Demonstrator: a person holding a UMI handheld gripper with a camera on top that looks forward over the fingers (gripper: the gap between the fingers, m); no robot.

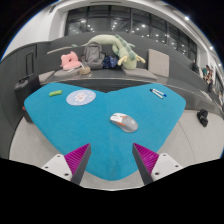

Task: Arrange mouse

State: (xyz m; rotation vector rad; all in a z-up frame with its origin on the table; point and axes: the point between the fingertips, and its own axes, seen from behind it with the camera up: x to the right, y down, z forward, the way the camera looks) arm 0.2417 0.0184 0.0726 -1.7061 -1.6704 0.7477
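A silver-grey computer mouse (124, 122) lies on a blue desk mat (90, 130), just ahead of my fingers and a little to the right of the gap between them. My gripper (112, 158) is open and empty, with its magenta pads (78, 158) spread wide over the near part of the mat. The mouse is beyond the fingertips and nothing stands between them.
A round white disc (81, 97) and a small green thing (56, 92) lie on the mat's far left; a small blue item (157, 93) lies at its far right. Plush toys (126, 52), a pink one (70, 61) and a grey bag (93, 55) sit at the desk's back.
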